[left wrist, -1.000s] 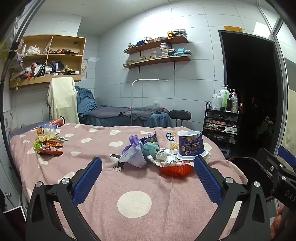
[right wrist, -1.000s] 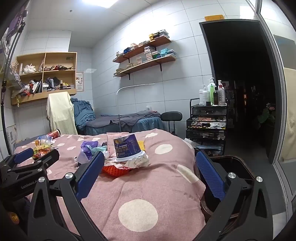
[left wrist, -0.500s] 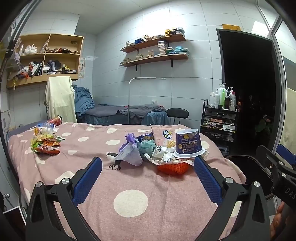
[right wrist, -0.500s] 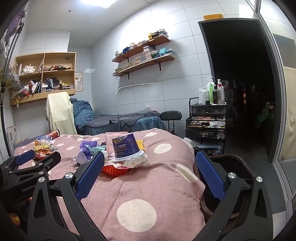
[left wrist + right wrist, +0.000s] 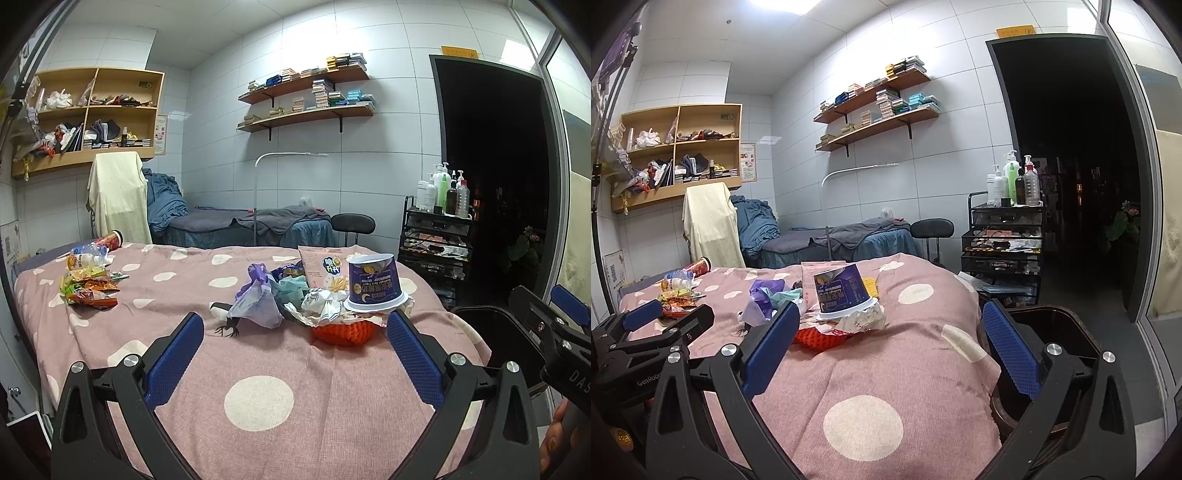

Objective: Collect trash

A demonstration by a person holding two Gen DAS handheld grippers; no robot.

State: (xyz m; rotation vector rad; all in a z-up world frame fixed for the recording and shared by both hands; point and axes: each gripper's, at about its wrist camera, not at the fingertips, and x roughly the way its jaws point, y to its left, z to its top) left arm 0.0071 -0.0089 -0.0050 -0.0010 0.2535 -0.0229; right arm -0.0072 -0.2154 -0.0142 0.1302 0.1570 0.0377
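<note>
We hold both tools, left tool (image 5: 295, 349) and right tool (image 5: 888, 347), spread wide and empty above the bed (image 5: 258, 369); at twelve o'clock, one upturned cup (image 5: 373, 284) tops one orange basket (image 5: 341, 334).

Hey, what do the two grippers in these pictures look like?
Both match: the left gripper and right gripper have black angular plastic frames with silver screws and two fingers faced with blue, textured pads. White lettering marks their bodies. No cables or sleeves show.
</note>
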